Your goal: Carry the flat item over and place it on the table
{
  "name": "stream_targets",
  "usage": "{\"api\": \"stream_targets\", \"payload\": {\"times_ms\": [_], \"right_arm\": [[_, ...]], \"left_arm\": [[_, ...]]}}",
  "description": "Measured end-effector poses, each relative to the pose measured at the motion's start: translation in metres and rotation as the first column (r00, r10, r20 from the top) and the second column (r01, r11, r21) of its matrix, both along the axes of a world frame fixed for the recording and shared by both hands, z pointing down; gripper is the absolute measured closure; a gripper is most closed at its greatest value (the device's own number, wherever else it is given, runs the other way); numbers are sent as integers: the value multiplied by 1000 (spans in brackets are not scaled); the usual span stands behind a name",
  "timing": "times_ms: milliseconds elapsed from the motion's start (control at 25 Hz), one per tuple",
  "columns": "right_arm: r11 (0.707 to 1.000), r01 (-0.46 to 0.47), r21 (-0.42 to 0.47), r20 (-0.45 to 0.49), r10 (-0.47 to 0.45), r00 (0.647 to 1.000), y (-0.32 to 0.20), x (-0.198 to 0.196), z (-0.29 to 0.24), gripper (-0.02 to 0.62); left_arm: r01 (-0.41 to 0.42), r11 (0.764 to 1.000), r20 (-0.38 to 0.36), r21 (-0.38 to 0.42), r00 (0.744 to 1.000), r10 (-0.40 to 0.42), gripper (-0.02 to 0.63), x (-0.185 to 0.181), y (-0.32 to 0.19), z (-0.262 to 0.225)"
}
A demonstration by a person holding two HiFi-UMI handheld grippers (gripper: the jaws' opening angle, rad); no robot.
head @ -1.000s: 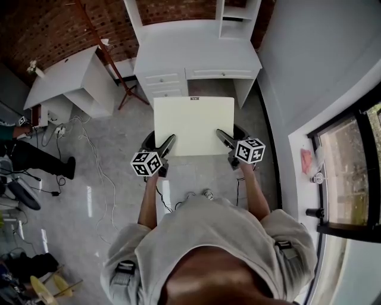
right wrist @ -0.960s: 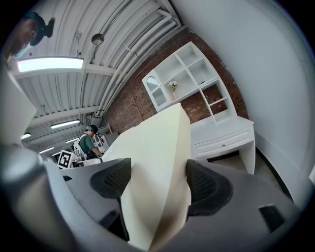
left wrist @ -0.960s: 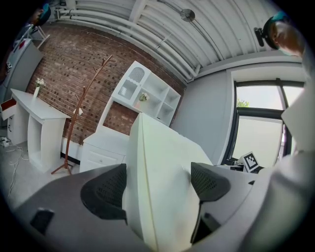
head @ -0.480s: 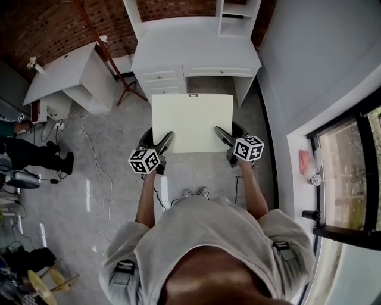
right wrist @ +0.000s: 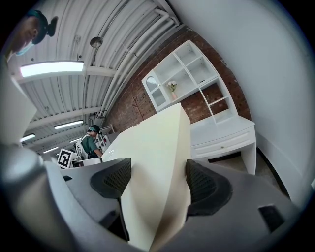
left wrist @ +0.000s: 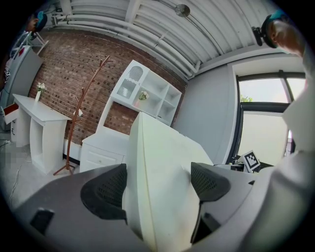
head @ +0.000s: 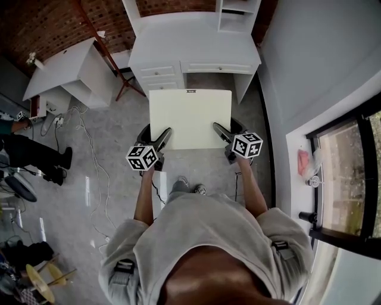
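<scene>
I hold a flat cream board (head: 190,119) level in front of me, over the grey floor and just short of the white desk (head: 196,44). My left gripper (head: 163,134) is shut on the board's near left edge, and my right gripper (head: 219,130) is shut on its near right edge. In the left gripper view the board (left wrist: 162,162) runs edge-on between the two black pads, with the left gripper (left wrist: 157,184) clamped on it. In the right gripper view the board (right wrist: 155,152) likewise fills the gap of the right gripper (right wrist: 157,182).
The desk carries a shelf unit (head: 238,15) at its right end and stands against a brick wall. A smaller white table (head: 62,74) and a wooden coat stand (head: 110,53) are at the left. Cables (head: 89,149) trail on the floor. A person (head: 24,152) is at far left. A window sill (head: 309,161) runs along the right.
I have stepped forward with the board, so the desk is closer and the board's far edge now nearly reaches its front. Both grippers keep their hold.
</scene>
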State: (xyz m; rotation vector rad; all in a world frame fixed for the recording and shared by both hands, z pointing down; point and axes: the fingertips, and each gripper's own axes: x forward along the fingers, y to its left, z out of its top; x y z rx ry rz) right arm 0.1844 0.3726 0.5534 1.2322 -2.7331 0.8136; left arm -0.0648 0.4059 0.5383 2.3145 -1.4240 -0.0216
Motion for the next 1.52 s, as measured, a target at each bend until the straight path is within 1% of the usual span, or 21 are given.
{"api": "stream_targets", "payload": {"times_ms": [320, 560, 760, 920, 1240, 1520], "right_arm": [[1000, -9, -7, -7, 8, 1000, -23, 3, 8, 227], [1000, -23, -12, -19, 23, 1000, -62, -2, 16, 227], [999, -35, -10, -31, 35, 999, -117, -15, 17, 227], [999, -47, -9, -34, 47, 998, -165, -24, 14, 228], [997, -74, -10, -50, 74, 996, -255, -54, 4, 228], [996, -88, -15, -55, 87, 995, -324, -79, 1, 229]], "left_arm": [[-2, 1000, -15, -7, 1000, 2, 189, 2, -24, 11], [-14, 1000, -24, -8, 1000, 14, 189, -3, -66, 20], [-27, 1000, -36, -13, 999, 27, 189, -16, -124, 25], [-44, 999, -32, -7, 999, 43, 189, -26, -176, 22], [-70, 998, -44, -9, 997, 69, 189, -56, -273, 15], [-81, 997, -47, -13, 996, 80, 189, -81, -344, 13]]}}
